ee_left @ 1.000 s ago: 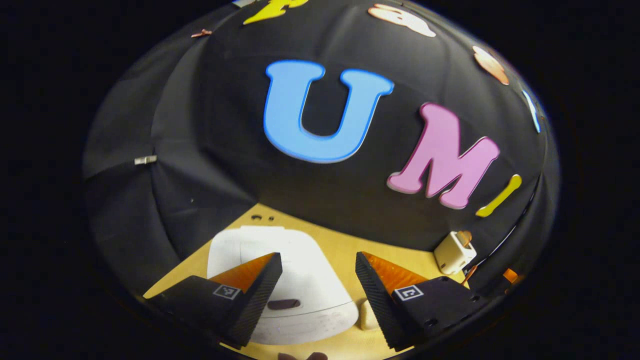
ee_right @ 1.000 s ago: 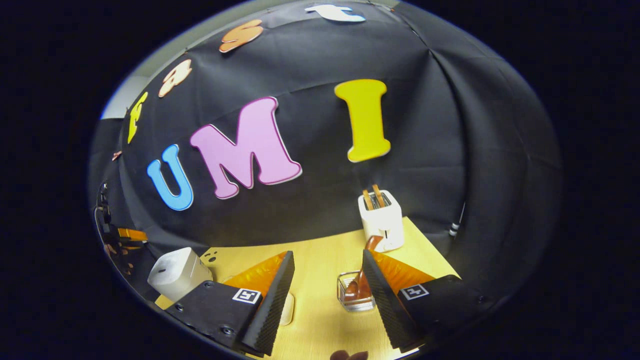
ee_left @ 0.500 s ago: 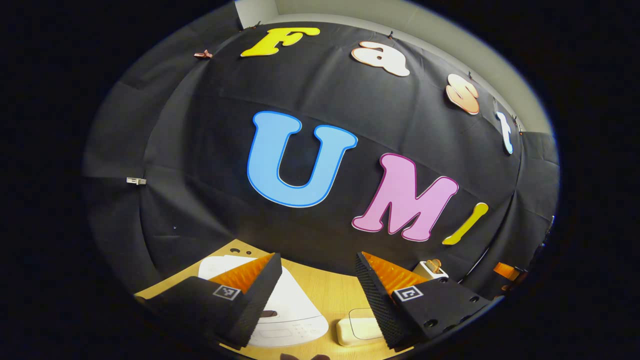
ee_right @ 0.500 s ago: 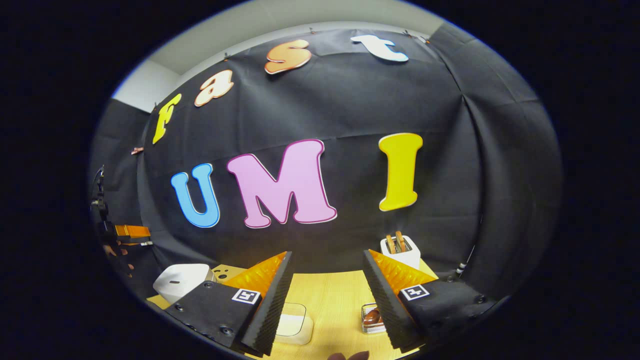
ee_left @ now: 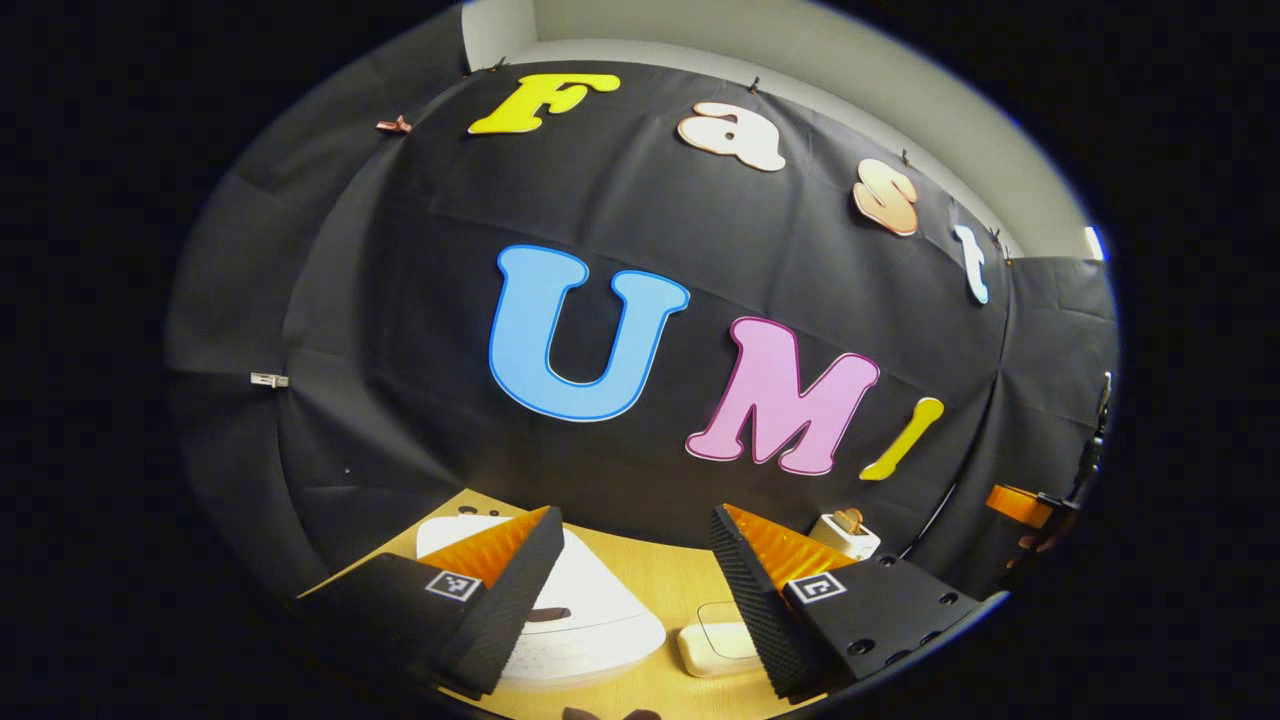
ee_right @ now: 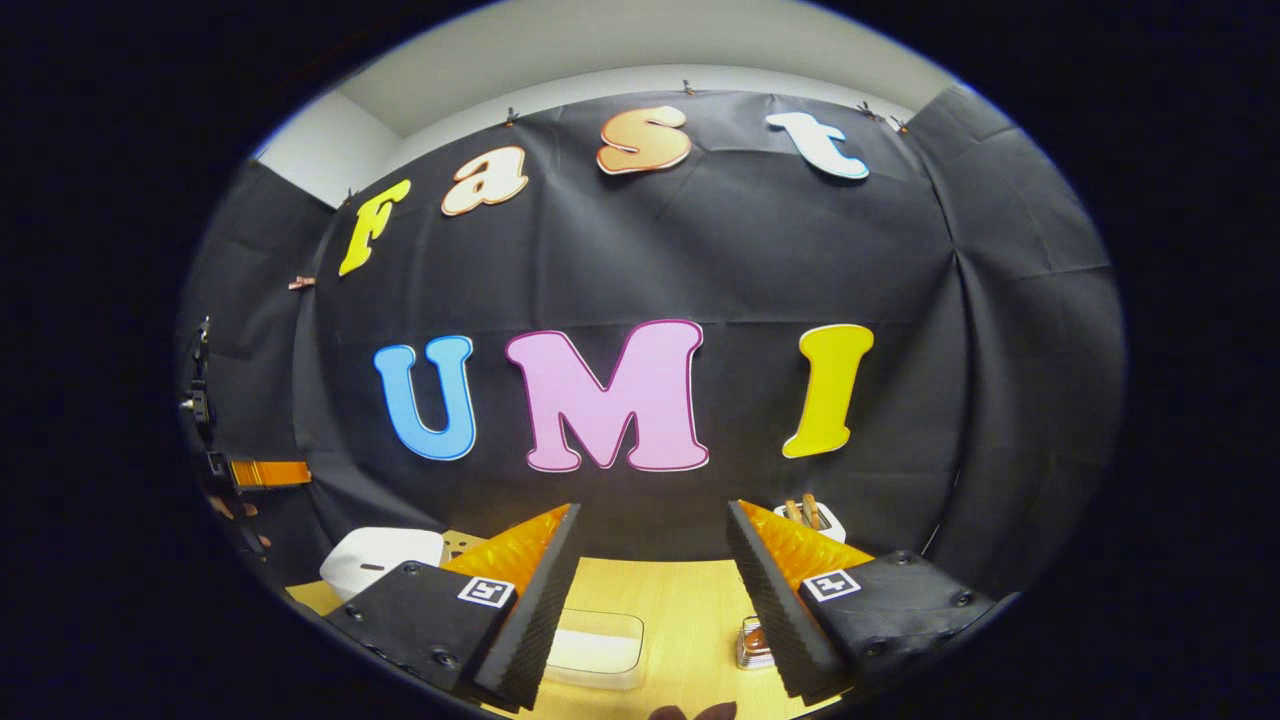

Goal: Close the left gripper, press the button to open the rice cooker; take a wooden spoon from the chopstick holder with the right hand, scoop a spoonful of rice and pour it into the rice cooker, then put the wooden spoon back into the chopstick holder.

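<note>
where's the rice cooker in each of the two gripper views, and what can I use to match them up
Left gripper view: the rice cooker sits at bottom centre-left, lid shut, partly behind the left tool's left finger.
Right gripper view: the rice cooker is at the lower left edge, beside the right tool's left finger.
Shared landmark: the chopstick holder at the table's back, right of centre in both views.

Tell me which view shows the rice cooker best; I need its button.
The left gripper view: the rice cooker sits close, lid shut, its dark button visible. The right gripper view shows it small at the left, partly behind a finger.
</note>
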`<state>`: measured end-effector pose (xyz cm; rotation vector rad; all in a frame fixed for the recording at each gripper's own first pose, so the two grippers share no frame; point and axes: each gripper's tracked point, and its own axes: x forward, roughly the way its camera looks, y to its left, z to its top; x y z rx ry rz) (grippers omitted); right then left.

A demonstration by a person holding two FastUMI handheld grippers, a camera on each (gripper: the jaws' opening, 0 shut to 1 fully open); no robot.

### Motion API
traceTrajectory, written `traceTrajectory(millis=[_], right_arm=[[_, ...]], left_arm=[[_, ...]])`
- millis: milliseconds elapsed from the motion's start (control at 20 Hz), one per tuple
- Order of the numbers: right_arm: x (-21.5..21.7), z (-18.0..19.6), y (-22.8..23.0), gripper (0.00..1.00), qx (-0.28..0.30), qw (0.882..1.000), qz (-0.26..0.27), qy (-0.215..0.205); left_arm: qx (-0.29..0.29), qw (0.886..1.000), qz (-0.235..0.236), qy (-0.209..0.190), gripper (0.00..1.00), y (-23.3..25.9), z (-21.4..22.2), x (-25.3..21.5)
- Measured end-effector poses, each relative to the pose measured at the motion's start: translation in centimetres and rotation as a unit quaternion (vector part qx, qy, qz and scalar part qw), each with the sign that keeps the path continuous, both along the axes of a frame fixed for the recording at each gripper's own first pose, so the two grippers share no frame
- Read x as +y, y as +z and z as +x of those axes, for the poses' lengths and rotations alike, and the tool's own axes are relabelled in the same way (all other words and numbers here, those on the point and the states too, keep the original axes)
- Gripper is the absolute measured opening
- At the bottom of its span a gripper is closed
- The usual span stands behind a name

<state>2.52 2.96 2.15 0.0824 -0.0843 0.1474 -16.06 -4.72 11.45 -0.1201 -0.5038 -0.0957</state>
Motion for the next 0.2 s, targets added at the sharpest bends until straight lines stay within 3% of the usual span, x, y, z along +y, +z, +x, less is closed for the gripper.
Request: traceTrajectory(millis=[50,200], right_arm=[[0.36,-0.19,-0.03,0.89,0.001,1.0,-0.009,0.002],[0.82,-0.35,0.12,0.89,0.004,1.0,-0.027,0.002]], left_arm=[[-0.001,1.0,0.001,-0.004,0.96,-0.04,-0.35,-0.26],[-0.006,1.0,0.0,-0.004,0.95,-0.33,-0.93,-0.19]])
